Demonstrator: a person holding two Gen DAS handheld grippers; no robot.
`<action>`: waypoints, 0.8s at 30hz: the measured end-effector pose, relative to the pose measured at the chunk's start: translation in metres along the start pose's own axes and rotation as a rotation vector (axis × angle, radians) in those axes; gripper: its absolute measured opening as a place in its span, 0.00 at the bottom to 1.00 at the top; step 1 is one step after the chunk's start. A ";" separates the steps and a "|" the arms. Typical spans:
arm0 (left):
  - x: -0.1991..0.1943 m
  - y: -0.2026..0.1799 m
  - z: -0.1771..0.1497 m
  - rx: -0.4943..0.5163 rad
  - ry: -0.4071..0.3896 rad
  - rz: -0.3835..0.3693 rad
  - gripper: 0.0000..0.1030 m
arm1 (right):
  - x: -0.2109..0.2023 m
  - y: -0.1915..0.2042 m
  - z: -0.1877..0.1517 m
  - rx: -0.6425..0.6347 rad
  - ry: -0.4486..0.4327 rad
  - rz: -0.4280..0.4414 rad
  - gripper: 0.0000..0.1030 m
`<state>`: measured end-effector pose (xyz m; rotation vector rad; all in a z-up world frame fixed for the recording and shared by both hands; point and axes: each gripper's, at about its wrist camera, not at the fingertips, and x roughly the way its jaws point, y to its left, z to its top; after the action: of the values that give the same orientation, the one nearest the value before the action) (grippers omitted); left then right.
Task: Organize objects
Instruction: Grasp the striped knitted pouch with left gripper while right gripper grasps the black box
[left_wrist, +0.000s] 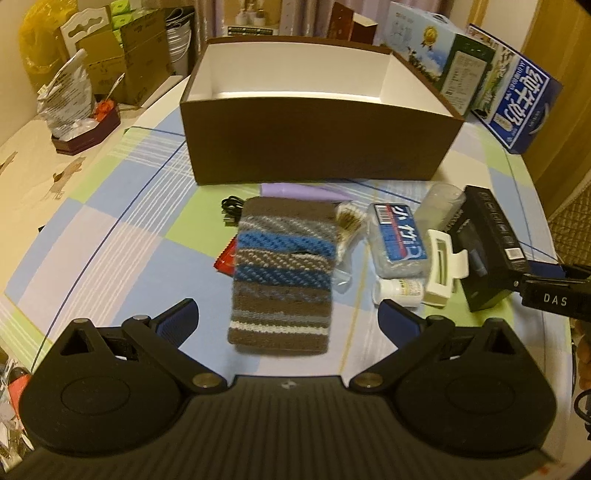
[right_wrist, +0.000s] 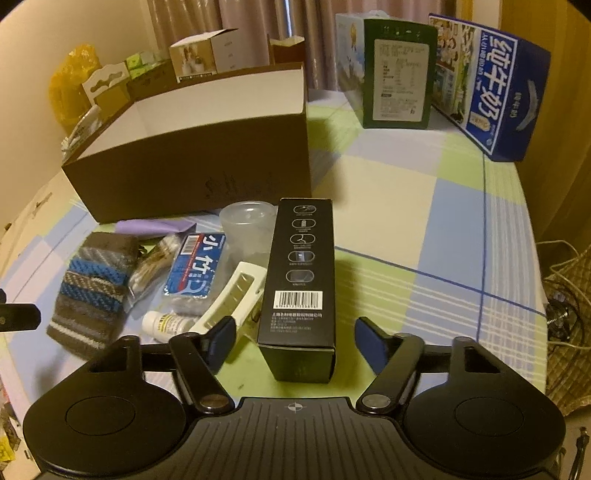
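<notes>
Right tongs (right_wrist: 295, 341) agape — black carton (right_wrist: 301, 280) between them

Hidden or unclear items, as we find them:

- Purple item (left_wrist: 295, 191): we see only a strip behind the knitted pouch (left_wrist: 282, 273); its shape cannot be told.
- Black cable (left_wrist: 232, 211): mostly covered by the pouch.
- Red packet (left_wrist: 226, 259): one corner shows.
- Brown box (left_wrist: 321, 151): its floor is screened by the near wall; we cannot tell the contents.
- Small white bottle (right_wrist: 166, 325): label too small to read.
- Black carton (right_wrist: 301, 280): fine print under the barcode is blurred.
- Milk carton (left_wrist: 524, 107): cut off at the right.
</notes>
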<state>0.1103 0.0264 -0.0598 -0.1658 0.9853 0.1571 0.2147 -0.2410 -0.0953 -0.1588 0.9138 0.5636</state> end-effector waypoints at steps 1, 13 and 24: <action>0.002 0.001 0.000 -0.004 0.002 0.001 0.99 | 0.002 0.000 0.000 0.000 0.002 0.000 0.59; 0.051 -0.004 0.000 0.052 -0.037 -0.012 0.96 | 0.000 -0.027 -0.005 0.026 0.002 -0.078 0.39; 0.095 -0.016 0.006 0.168 -0.046 0.063 0.74 | -0.014 -0.053 -0.010 0.077 0.011 -0.099 0.42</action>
<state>0.1705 0.0173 -0.1351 0.0231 0.9539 0.1344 0.2287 -0.2950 -0.0962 -0.1371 0.9318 0.4350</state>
